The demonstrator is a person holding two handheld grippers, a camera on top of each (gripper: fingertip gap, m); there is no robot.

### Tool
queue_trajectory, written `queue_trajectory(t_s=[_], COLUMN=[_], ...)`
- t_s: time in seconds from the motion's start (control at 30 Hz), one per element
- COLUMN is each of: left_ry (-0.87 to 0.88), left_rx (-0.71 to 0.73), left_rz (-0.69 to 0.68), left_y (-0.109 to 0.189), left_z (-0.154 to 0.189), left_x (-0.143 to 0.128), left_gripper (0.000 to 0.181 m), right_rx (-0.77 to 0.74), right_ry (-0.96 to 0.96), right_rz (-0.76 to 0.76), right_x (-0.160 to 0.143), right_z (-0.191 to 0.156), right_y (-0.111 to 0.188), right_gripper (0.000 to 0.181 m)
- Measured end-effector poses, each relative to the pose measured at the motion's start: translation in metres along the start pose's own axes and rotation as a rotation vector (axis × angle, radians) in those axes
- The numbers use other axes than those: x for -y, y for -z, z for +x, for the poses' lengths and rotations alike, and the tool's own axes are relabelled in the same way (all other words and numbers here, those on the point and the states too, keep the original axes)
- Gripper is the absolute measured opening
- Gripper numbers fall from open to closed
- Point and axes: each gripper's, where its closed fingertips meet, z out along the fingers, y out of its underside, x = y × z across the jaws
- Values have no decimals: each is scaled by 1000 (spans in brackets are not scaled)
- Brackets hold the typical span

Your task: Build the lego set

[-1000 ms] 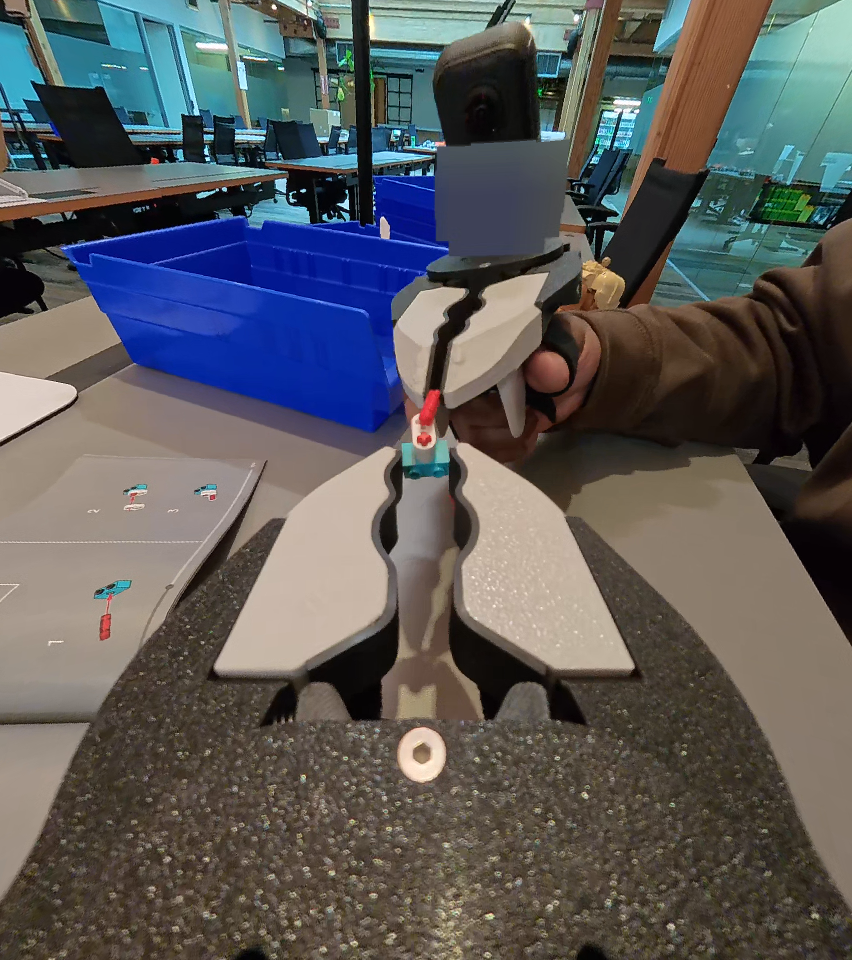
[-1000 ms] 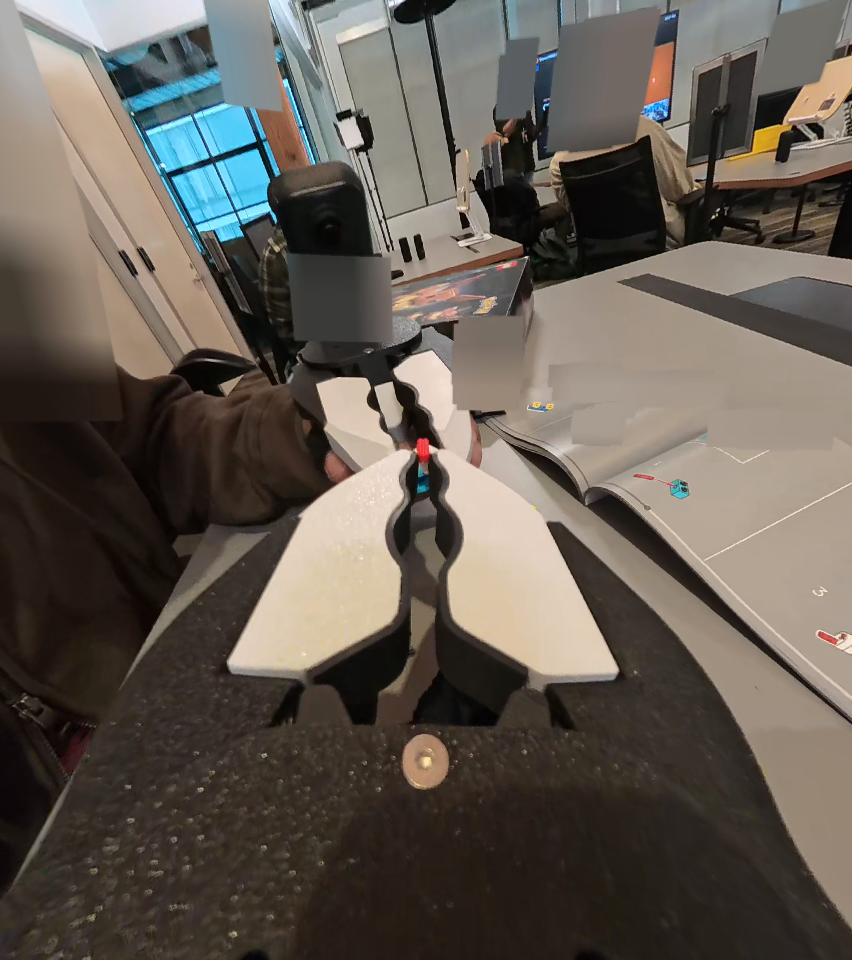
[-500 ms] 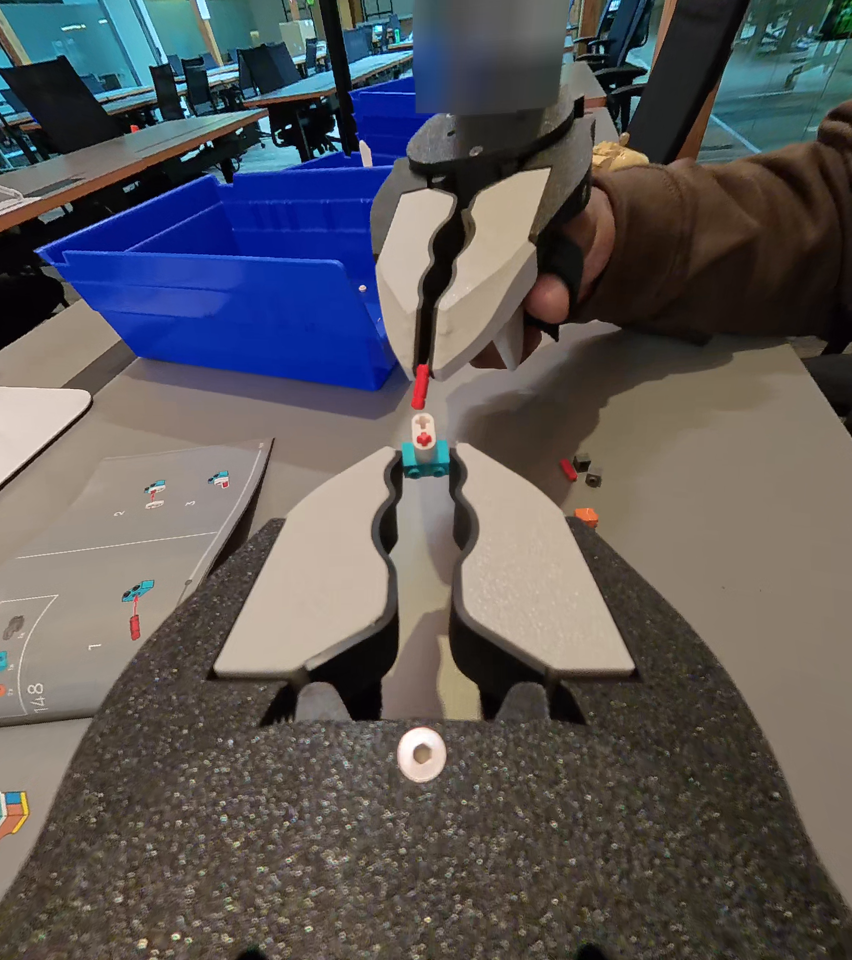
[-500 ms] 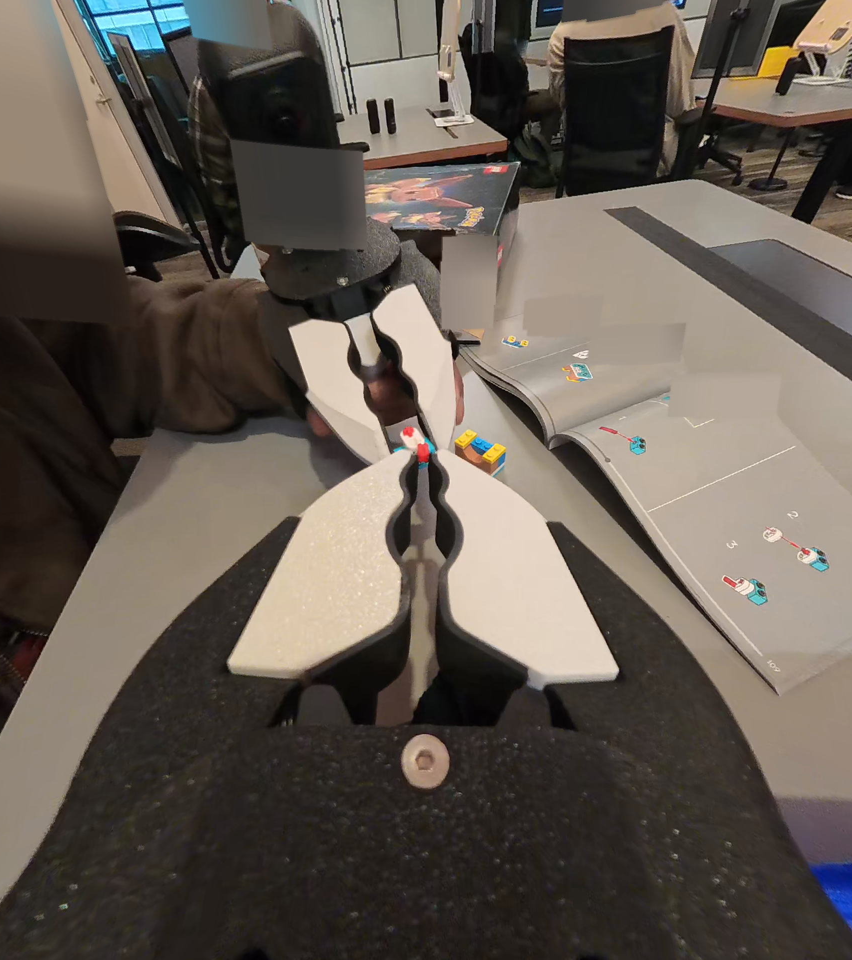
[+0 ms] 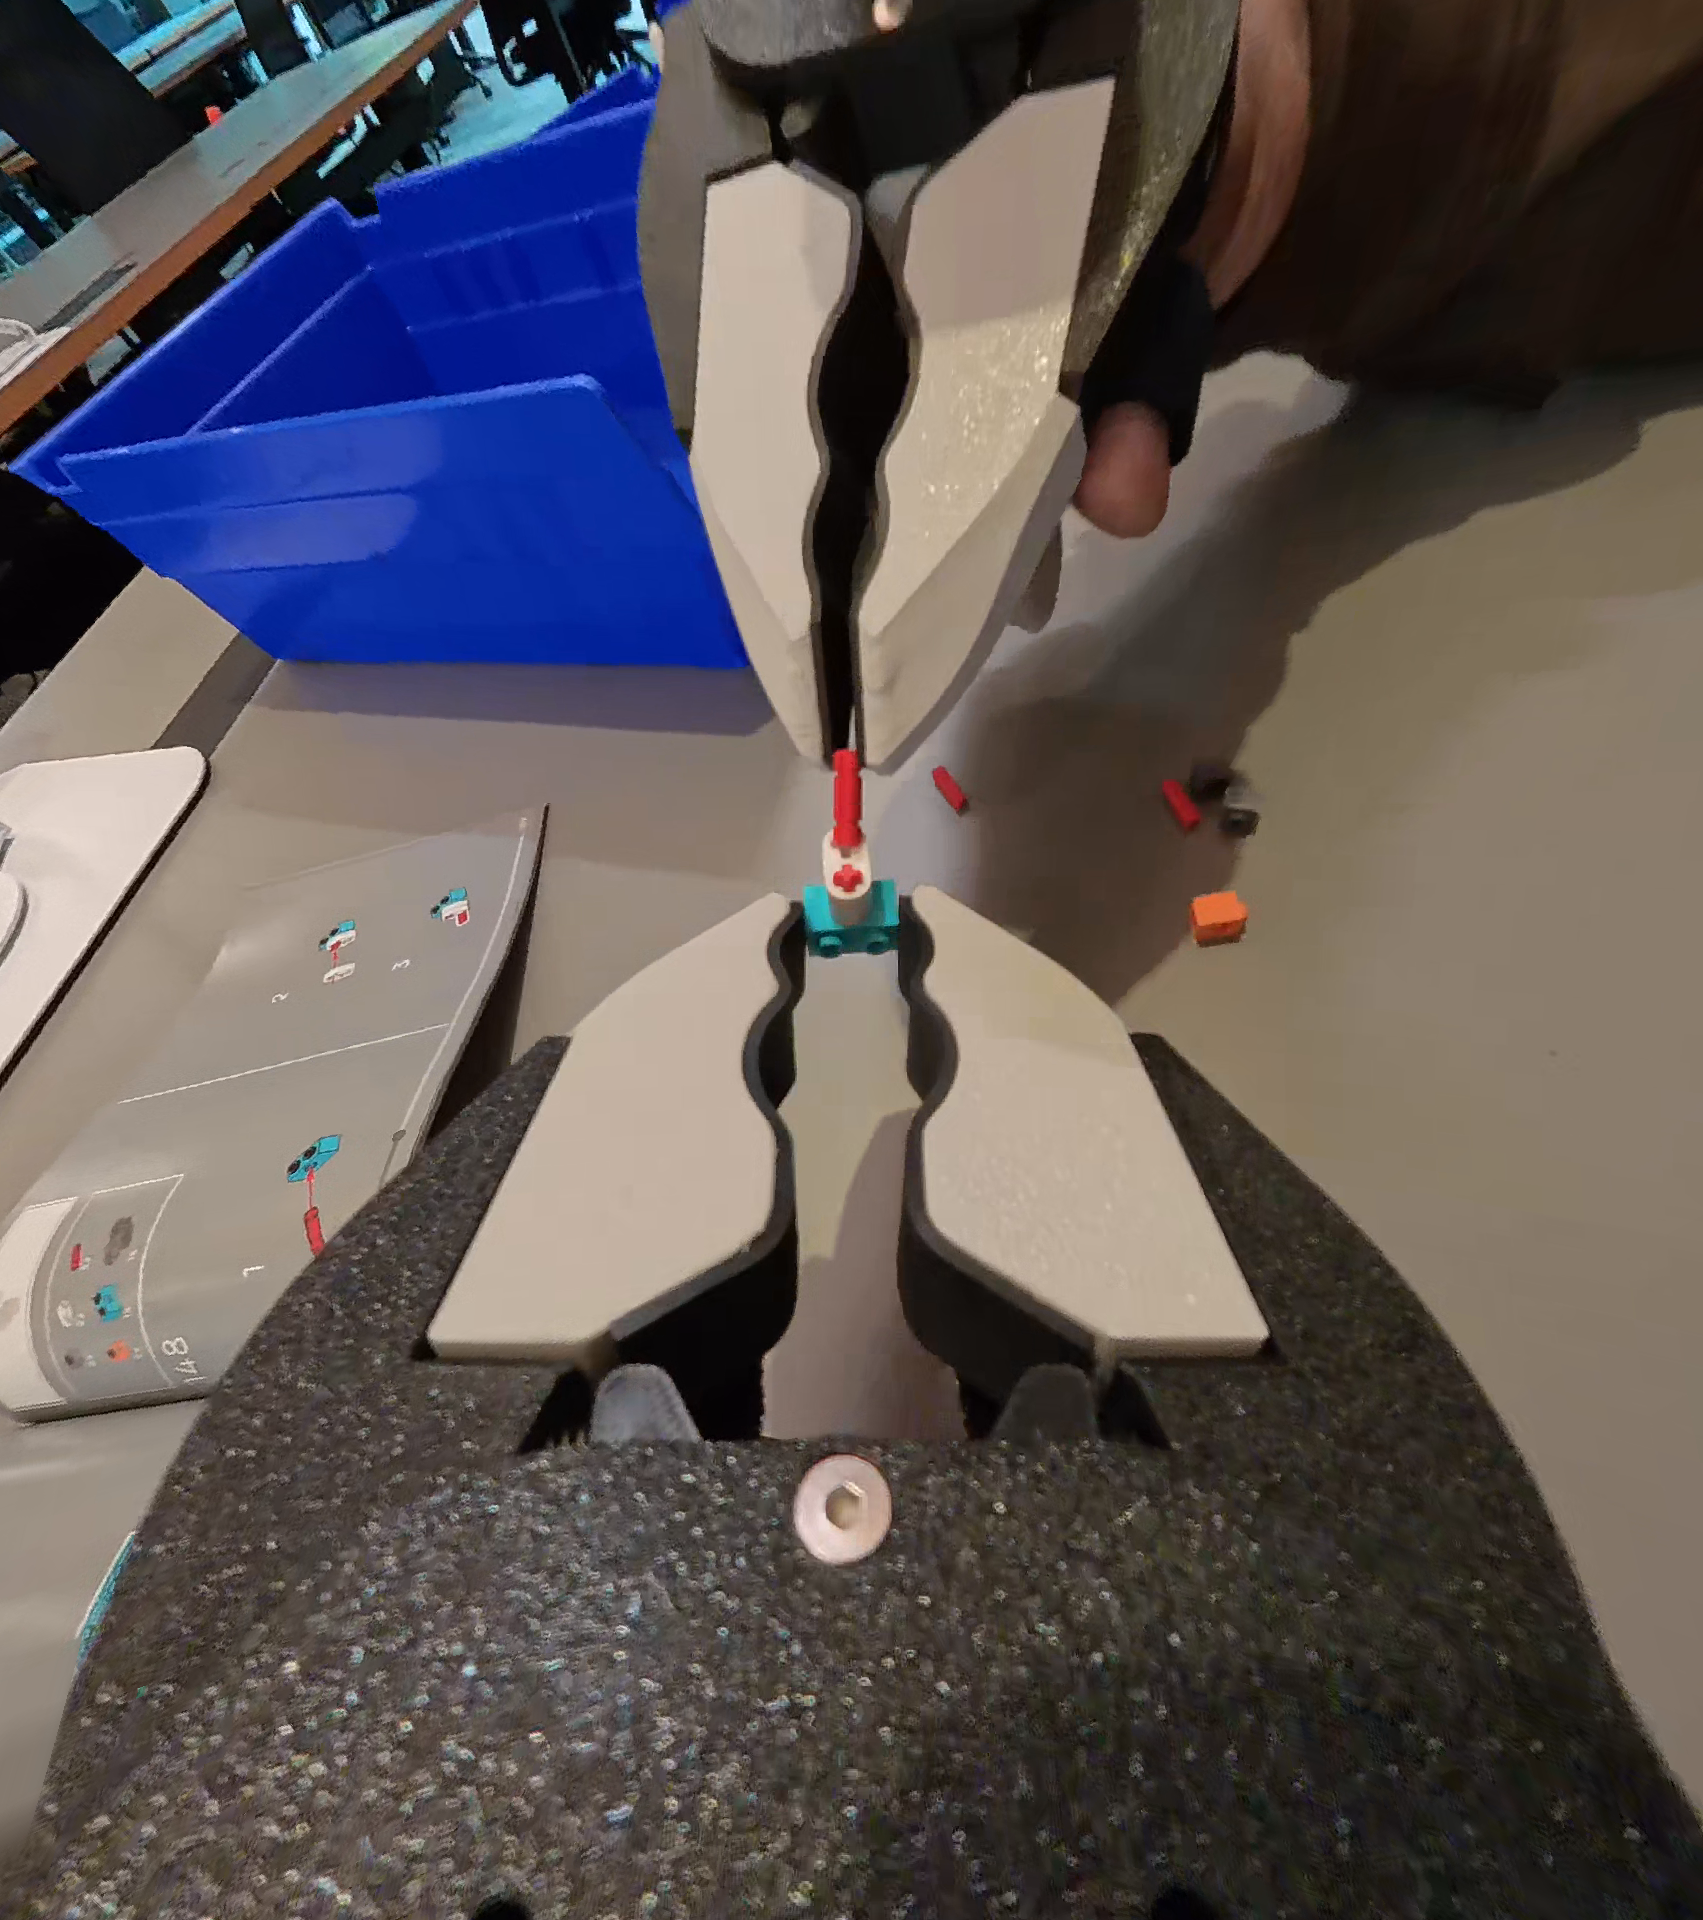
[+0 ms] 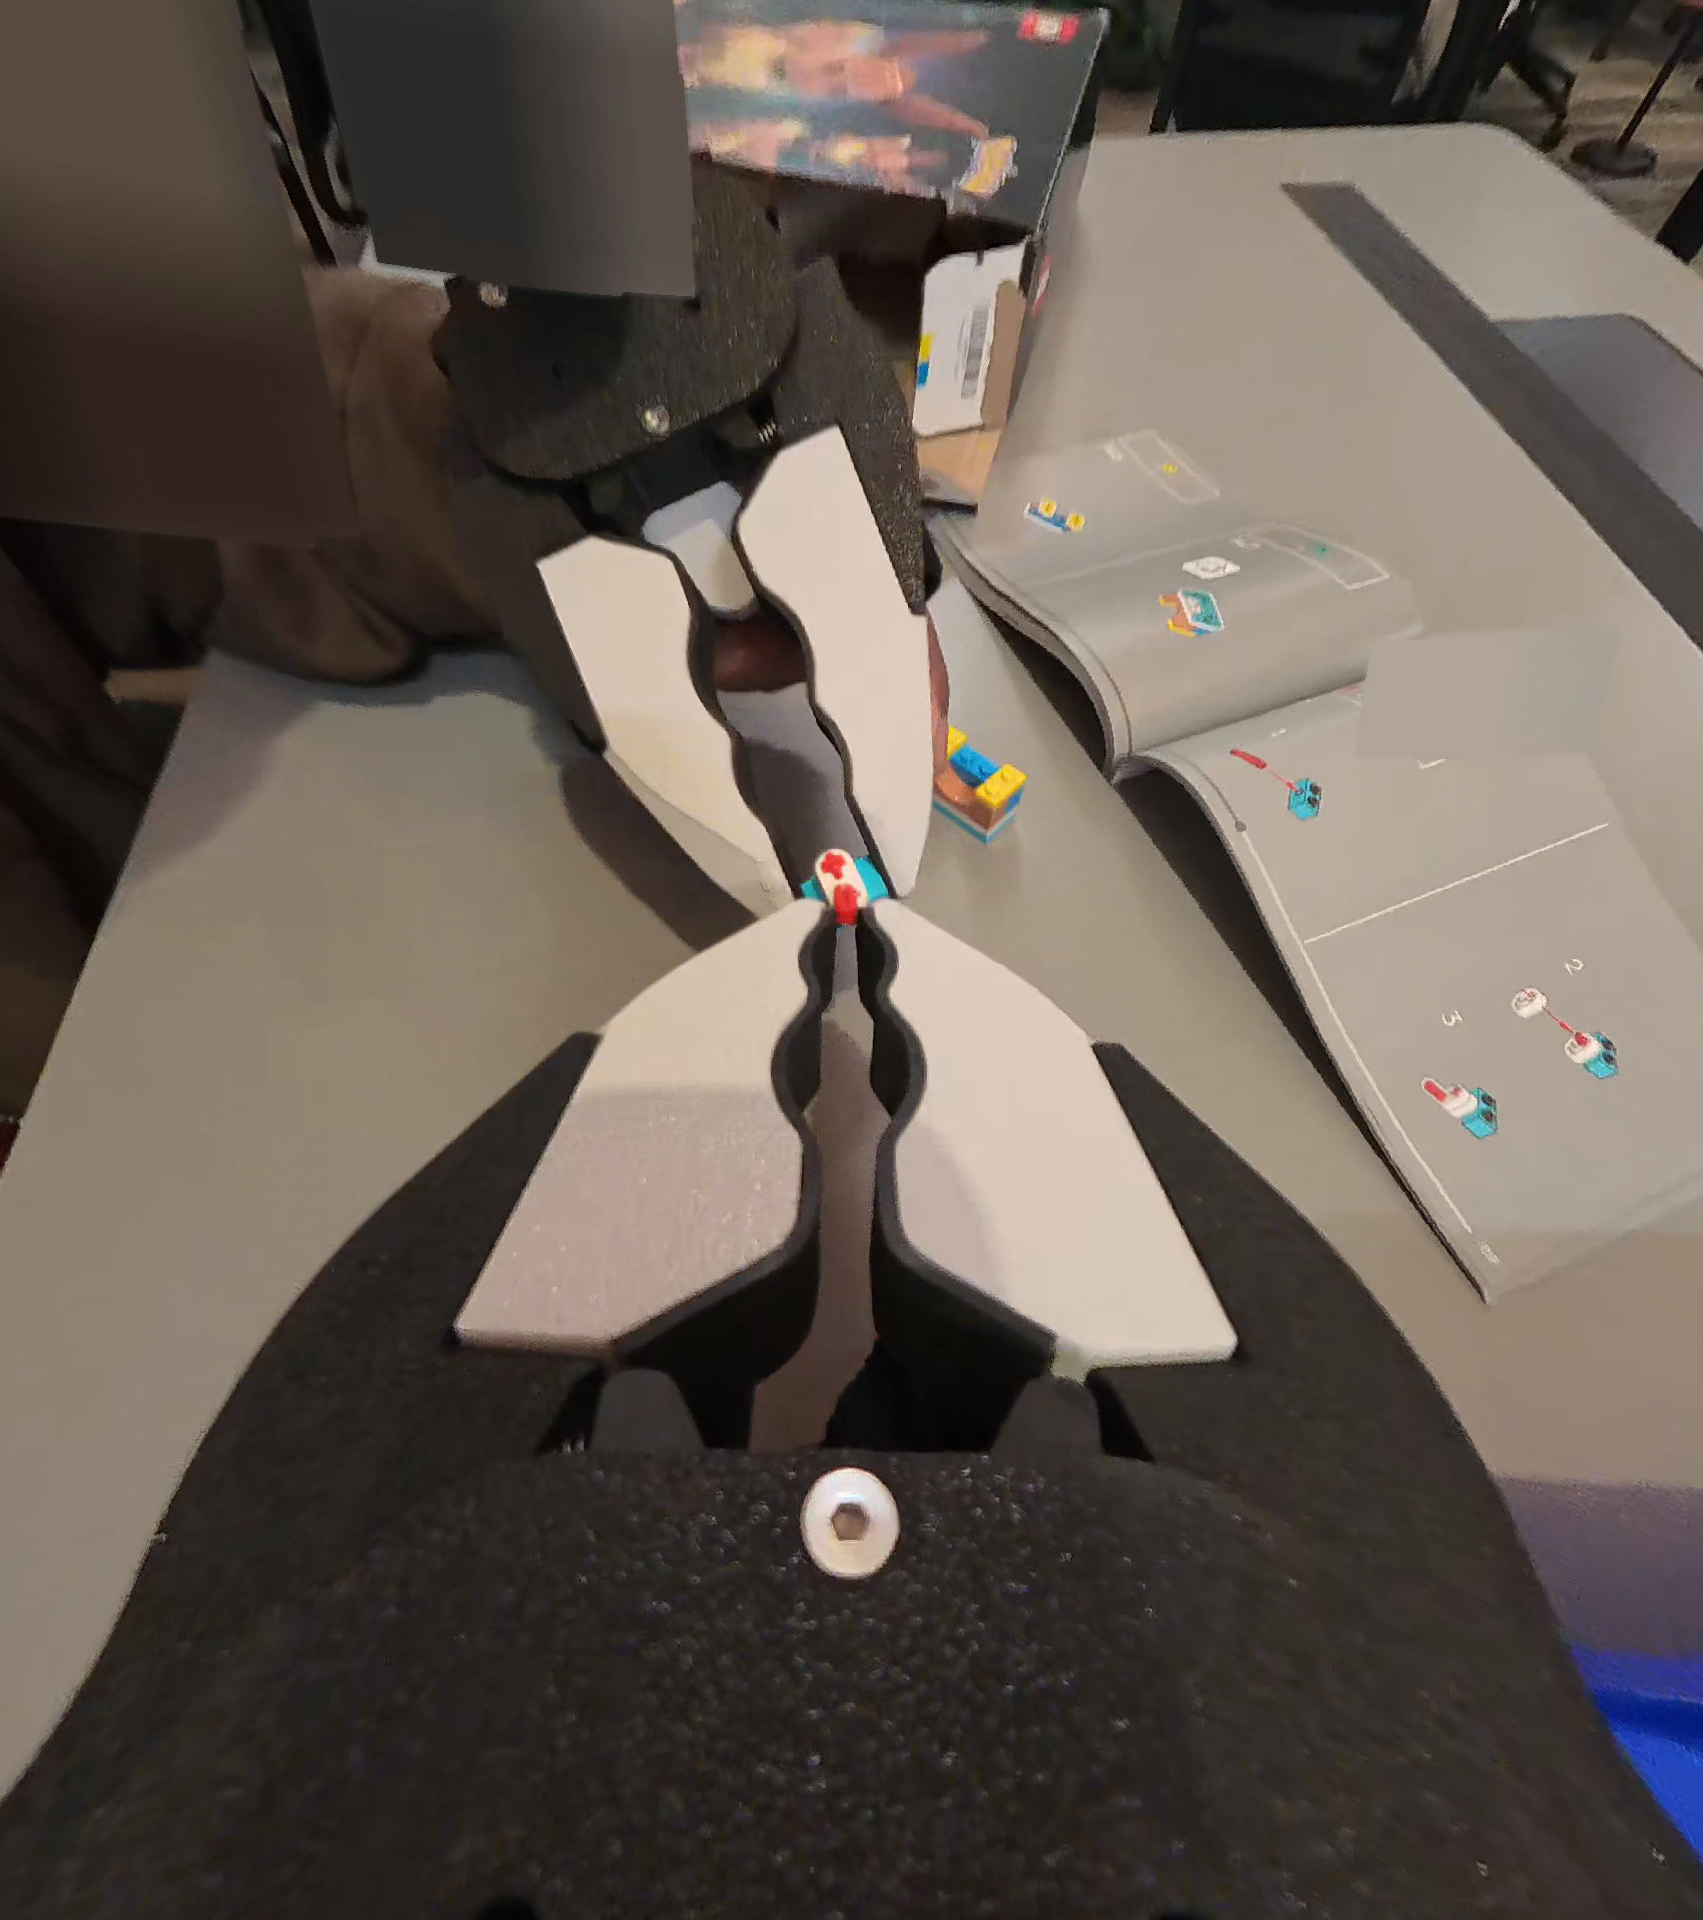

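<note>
White pad (image 5: pixel 26 914): lying at the far left edge of the surface (image 5: pixel 1449 1143), well apart from the work.
Instruction booklet (image 5: pixel 307 1060): lying open just left of the left tool, pictured steps turned toward the builder, likely for checking without letting go.
Blue bins (image 5: pixel 390 499): standing behind the booklet, out of the working zone.
Left tool (image 5: pixel 849 930): gripping the teal brick (image 5: pixel 849 928) at its fingertips, narrow gap set by the brick's width; holding it low over the surface, apparently as a steady base.
White piece (image 5: pixel 847 868): sitting on top of the teal brick, red cross showing at its centre.
Red pin (image 5: pixel 845 795): hanging upright, lower end at the white piece, apparently touching it; depth of seating not clear.
Right tool (image 5: pixel 842 753): coming from above, nearly closed, pinching the pin's upper end; this is lining the pin up with the cross hole for a straight push, I judge.
Step in hand: joining pin to the white-and-teal stack, as the booklet's drawings suggest.
Loose parts (image 5: pixel 1179 805): small red and dark bits and an orange brick (image 5: pixel 1218 920) lying right of the tools, near to reach.
Small colourful build (image 6: pixel 977 790): resting beside the left tool in the right wrist view.
Set box (image 6: pixel 888 114): standing behind it.
</note>
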Motion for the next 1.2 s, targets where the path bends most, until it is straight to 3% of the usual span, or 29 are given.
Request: queue_trajectory(t_s=[0.37,0.73,1.2], left_ry=[-27,-22,-149], left_rx=[-2,38,201], left_rz=[-89,-110,-107], left_y=[-8,-10,-9], left_z=[3,-3,-14], left_x=[-15,-20,-12], left_gripper=[17,17,17], right_rx=[-49,-133,-251], right_ry=[-30,-155,-153], right_rz=[-158,-197,-243], right_x=[-15,-17,-10], right_z=[2,8,16], right_y=[-8,-14,-6], right_gripper=[4,4,3])
